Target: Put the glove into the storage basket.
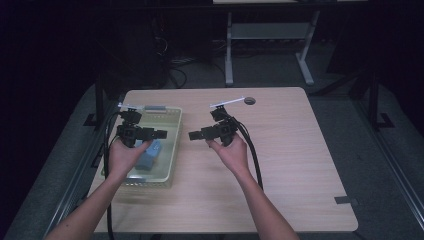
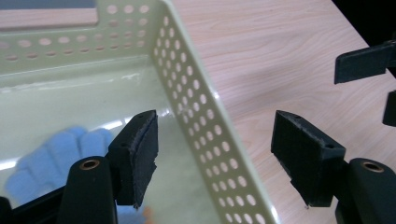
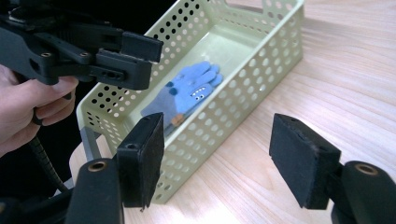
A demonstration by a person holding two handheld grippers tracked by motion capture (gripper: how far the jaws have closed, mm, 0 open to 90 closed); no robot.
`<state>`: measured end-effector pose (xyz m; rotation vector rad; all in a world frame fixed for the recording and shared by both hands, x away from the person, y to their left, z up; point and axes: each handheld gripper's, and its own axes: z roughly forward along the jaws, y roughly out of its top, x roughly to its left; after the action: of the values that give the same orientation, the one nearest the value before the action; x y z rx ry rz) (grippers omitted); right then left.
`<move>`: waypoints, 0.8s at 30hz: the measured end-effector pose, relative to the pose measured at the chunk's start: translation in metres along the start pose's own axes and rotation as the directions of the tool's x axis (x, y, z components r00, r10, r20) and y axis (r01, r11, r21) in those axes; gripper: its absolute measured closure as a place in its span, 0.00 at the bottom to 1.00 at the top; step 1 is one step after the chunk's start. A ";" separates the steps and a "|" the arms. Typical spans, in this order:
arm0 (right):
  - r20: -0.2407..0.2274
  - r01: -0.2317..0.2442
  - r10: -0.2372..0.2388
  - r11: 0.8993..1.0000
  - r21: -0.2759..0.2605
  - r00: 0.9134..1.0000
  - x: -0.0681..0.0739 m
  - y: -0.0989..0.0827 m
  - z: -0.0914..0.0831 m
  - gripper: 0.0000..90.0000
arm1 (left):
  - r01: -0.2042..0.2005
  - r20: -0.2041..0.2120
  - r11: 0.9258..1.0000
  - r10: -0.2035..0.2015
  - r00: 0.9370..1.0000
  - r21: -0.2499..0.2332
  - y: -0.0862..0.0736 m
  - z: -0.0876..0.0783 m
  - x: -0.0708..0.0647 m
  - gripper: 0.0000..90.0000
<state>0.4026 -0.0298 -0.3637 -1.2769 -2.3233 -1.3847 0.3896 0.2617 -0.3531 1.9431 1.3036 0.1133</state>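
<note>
Item 1, far left: pale green perforated basket (image 1: 172, 150), rectangular, standing on the left part of the counter (image 1: 300, 165), its long side running away from the person. A grey label strip sat at its far end.

Item 2, inside the basket: one blue glove (image 3: 187, 93), lying flat on the basket floor toward the near end, with small dots and an orange trace on it. Nothing gripped it, and it rested well below the rim.

Item 3, above the basket: left gripper (image 1: 159, 134), held in the person's left hand (image 1: 125, 155), pointing to the right. Its fingers (image 2: 137, 156) were spread wide and held nothing. One finger hung over the basket interior, the other over the bare counter, so the pair straddled the basket's right wall without touching it.

Item 4, just right of the basket: right gripper (image 1: 194, 135), held in the person's right hand (image 1: 231, 150), pointing left toward the basket. Its fingers (image 3: 140, 158) were likewise parted and empty, hovering above the counter beside the basket wall.

Item 5, far edge: a round cable hole (image 1: 249, 101) in the counter. The right half of the counter was bare.

Status: judged from this layout, the work was at its start. The glove was untouched, no grasp was made, and reaching in, closing on the glove and lifting it all remained.
</note>
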 end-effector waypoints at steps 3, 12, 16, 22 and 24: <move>0.008 -0.007 0.007 1.000 0.002 1.000 -0.005 -0.002 -0.005 0.39 | -0.002 0.007 1.000 0.002 1.000 0.001 0.000 0.003 -0.003 0.35; 0.028 -0.021 0.021 1.000 -0.011 0.999 -0.015 -0.007 -0.021 0.38 | -0.016 0.033 1.000 0.016 0.999 -0.011 0.002 0.007 -0.013 0.34; 0.037 -0.030 0.030 0.999 -0.016 0.999 -0.020 -0.011 -0.027 0.38 | -0.024 0.032 1.000 0.024 0.999 -0.013 0.002 0.010 -0.018 0.33; 0.051 -0.047 0.047 0.999 -0.015 0.998 -0.029 -0.017 -0.036 0.37 | -0.024 0.046 1.000 0.025 0.999 -0.018 0.003 0.014 -0.025 0.33; 0.054 -0.047 0.048 0.999 -0.017 0.997 -0.031 -0.018 -0.039 0.37 | -0.035 0.049 0.999 0.036 0.998 -0.013 0.003 0.016 -0.028 0.33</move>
<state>0.3981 -0.0823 -0.3694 -1.3817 -2.3050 -1.3733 0.3869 0.2297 -0.3530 1.9473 1.2338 0.0897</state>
